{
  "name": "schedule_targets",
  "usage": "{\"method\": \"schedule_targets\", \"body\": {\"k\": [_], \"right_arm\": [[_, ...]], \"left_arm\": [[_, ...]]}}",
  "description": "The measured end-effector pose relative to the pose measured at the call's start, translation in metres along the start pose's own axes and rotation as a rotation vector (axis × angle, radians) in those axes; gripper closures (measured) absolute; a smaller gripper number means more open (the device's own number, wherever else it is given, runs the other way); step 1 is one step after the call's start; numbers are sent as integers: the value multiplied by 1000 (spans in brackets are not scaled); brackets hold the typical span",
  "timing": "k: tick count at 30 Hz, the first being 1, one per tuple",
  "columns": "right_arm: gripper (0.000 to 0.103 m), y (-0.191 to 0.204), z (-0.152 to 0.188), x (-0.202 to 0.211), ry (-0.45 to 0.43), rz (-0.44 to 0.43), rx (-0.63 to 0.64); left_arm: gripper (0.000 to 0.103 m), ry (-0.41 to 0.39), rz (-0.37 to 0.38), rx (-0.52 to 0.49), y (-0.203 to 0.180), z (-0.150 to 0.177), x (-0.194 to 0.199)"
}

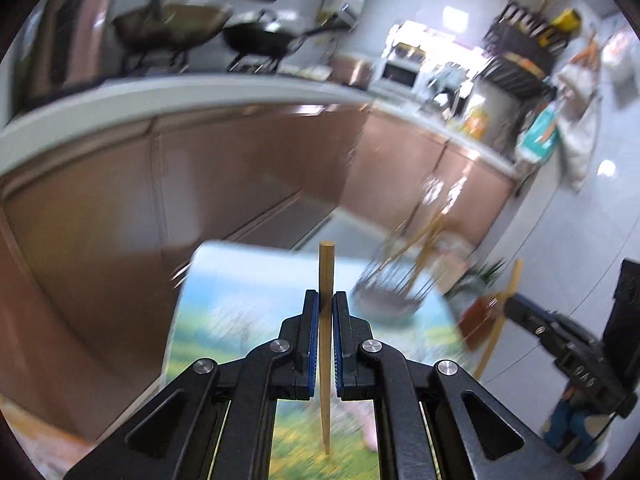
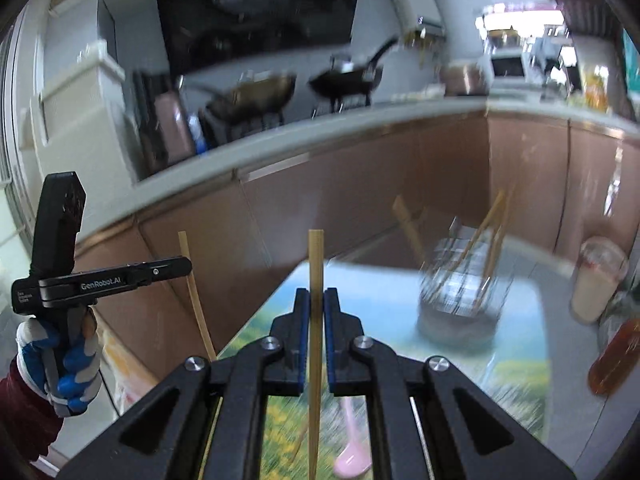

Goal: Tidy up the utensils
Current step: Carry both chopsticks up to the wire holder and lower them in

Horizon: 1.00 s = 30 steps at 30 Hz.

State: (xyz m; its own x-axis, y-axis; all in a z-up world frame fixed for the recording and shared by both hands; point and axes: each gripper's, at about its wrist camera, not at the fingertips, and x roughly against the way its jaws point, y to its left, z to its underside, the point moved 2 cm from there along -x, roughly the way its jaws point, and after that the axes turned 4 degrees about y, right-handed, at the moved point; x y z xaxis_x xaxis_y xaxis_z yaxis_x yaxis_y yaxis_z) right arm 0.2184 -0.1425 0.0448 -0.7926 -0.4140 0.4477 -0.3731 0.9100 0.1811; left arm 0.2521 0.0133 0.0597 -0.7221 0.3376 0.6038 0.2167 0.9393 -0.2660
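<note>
My left gripper (image 1: 326, 300) is shut on a wooden chopstick (image 1: 325, 272) that stands upright between its pads, above the table. My right gripper (image 2: 316, 296) is shut on a second chopstick (image 2: 315, 256), also upright. A wire utensil holder (image 1: 390, 292) with several chopsticks stands on the table ahead and to the right; it also shows in the right wrist view (image 2: 460, 300). The left gripper with its chopstick shows at the left of the right wrist view (image 2: 188, 268). A pink spoon (image 2: 352, 456) lies on the table below the right gripper.
The table (image 2: 516, 376) has a landscape-print cover. A jar (image 2: 598, 280) and an amber bottle (image 2: 616, 360) stand at its right edge. Brown cabinets (image 1: 240, 168) and a counter with pans (image 2: 344, 80) lie beyond.
</note>
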Motion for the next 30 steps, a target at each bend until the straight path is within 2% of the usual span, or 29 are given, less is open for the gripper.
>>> {"method": "schedule_targets", "body": {"k": [2, 4, 9, 15, 22, 25, 30], "right_arm": [[97, -11, -27, 10, -50, 39, 13], [97, -23, -50, 16, -97, 71, 19], [97, -64, -99, 17, -213, 143, 12], [97, -114, -123, -13, -313, 193, 9], [97, -161, -116, -61, -355, 294, 6], [97, -172, -101, -88, -341, 359, 17], [97, -182, -67, -124, -290, 384, -18]], "left_arm": [[97, -49, 29, -23, -21, -27, -3], [97, -69, 91, -25, -42, -55, -15], [97, -156, 138, -80, -93, -101, -49], [97, -222, 105, -127, -128, -128, -112], [97, -244, 53, -162, -140, -125, -181], [97, -253, 28, -169, -138, -115, -201], [97, -241, 10, -161, -132, -94, -227]]}}
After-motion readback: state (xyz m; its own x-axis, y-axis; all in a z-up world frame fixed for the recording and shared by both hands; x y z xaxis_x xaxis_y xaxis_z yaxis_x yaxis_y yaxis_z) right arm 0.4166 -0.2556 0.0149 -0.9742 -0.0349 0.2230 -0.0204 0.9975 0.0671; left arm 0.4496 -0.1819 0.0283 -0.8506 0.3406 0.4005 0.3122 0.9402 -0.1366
